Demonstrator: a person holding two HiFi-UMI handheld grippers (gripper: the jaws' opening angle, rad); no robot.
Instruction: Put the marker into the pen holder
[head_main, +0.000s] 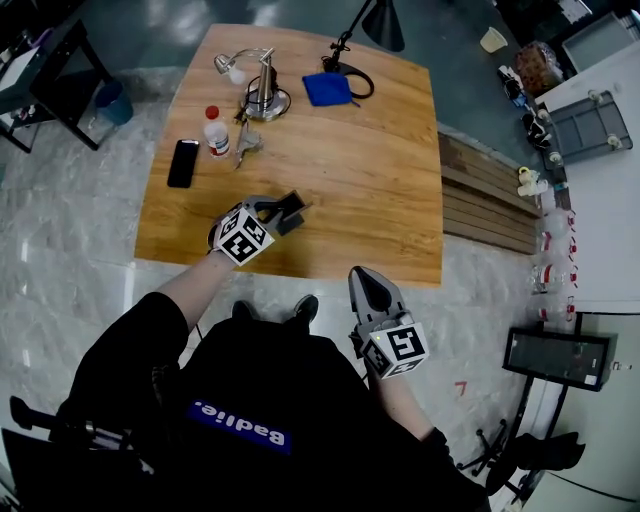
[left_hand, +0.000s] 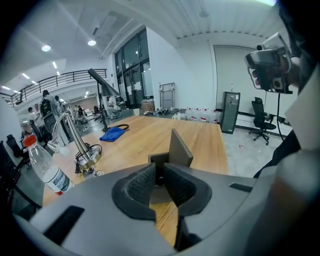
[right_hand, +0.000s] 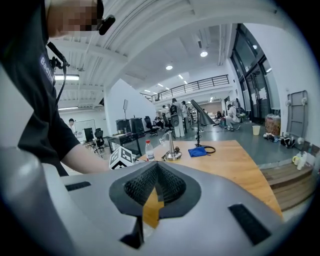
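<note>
Left gripper (left_hand: 157, 174) jaws pinch the grey pen holder (left_hand: 179, 149); right gripper (right_hand: 157, 169) jaws are closed and empty. No marker is identifiable on the desk (head_main: 380, 190), so the task looks barely begun.

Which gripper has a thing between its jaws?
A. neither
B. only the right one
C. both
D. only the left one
D: the left gripper is shut on a box-shaped grey holder, while the jaws of the right gripper meet with nothing between them.

Head view steeply down, both gripper views low, sharing table (head_main: 350, 170)
</note>
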